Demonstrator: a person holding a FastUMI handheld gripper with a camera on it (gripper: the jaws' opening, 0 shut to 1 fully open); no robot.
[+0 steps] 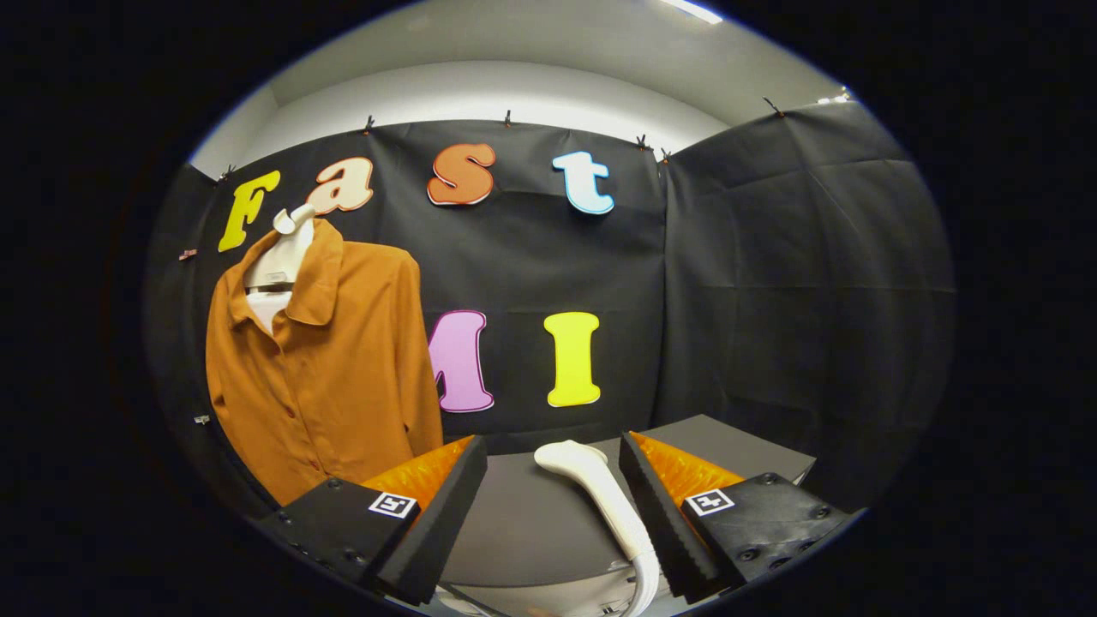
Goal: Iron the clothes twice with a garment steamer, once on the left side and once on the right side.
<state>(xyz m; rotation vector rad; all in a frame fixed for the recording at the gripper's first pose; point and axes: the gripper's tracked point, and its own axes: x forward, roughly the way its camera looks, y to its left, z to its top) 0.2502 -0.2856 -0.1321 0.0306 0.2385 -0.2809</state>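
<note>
Gripper point(553, 454): fingers spread wide apart, gripping nothing. White garment steamer point(600, 493): lying on the grey table point(523, 523) between the fingers, close against the right finger at 4 o'clock, head pointing toward 11 o'clock. Orange shirt point(330, 368): hanging on a white hanger point(287, 248) against the booth wall, at 10 o'clock beyond the left finger, buttoned, collar open.

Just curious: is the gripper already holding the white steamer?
No, the gripper is open, and the white garment steamer lies on the table between its fingers, ungrasped.
</note>
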